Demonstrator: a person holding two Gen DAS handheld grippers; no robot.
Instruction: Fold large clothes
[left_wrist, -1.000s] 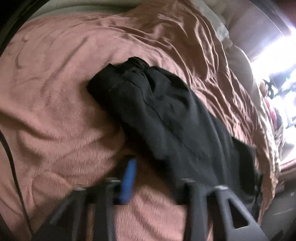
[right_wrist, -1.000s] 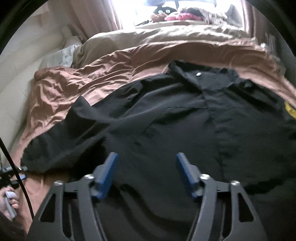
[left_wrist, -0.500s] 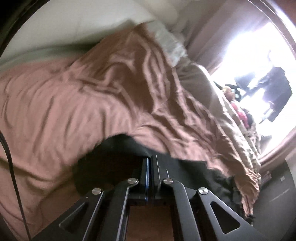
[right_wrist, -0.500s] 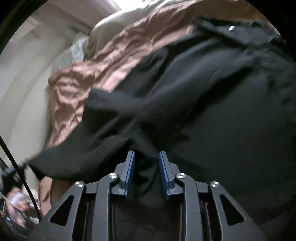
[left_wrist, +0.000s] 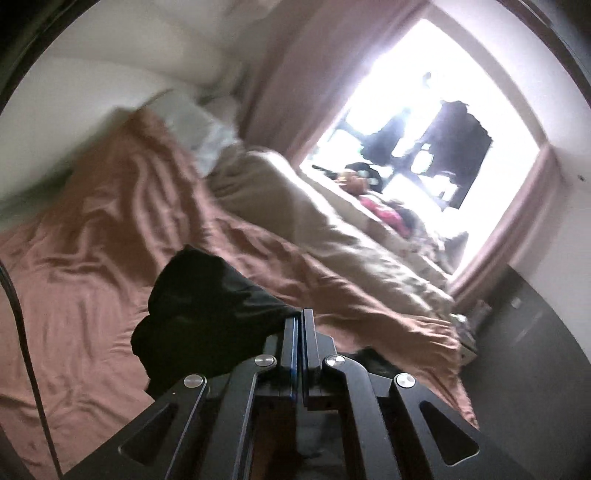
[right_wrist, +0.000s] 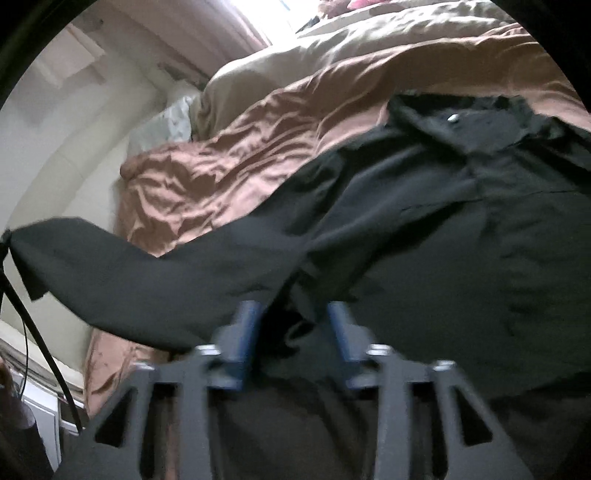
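Note:
A large black button-up shirt (right_wrist: 461, 229) lies on a brown blanket (right_wrist: 229, 173) on the bed. My left gripper (left_wrist: 298, 321) is shut on the end of the shirt's sleeve (left_wrist: 207, 295) and holds it lifted above the blanket (left_wrist: 92, 240). In the right wrist view that sleeve (right_wrist: 122, 273) stretches out to the left, raised off the bed. My right gripper (right_wrist: 291, 317) has its blue pads (right_wrist: 243, 325) part open around a bunched fold of the shirt near the sleeve's base. The shirt's collar and a white button (right_wrist: 452, 118) are at the far side.
A beige duvet (left_wrist: 332, 221) and pale pillows (left_wrist: 199, 129) lie beyond the brown blanket. A bright window (left_wrist: 424, 122) with curtains is at the far right, with clutter on its sill. A black cable (left_wrist: 18, 332) hangs at the left.
My left gripper closed on the sleeve end and has lifted it up. My right gripper closed in on the shirt fold, and its pads now stand wider apart than half a second ago.

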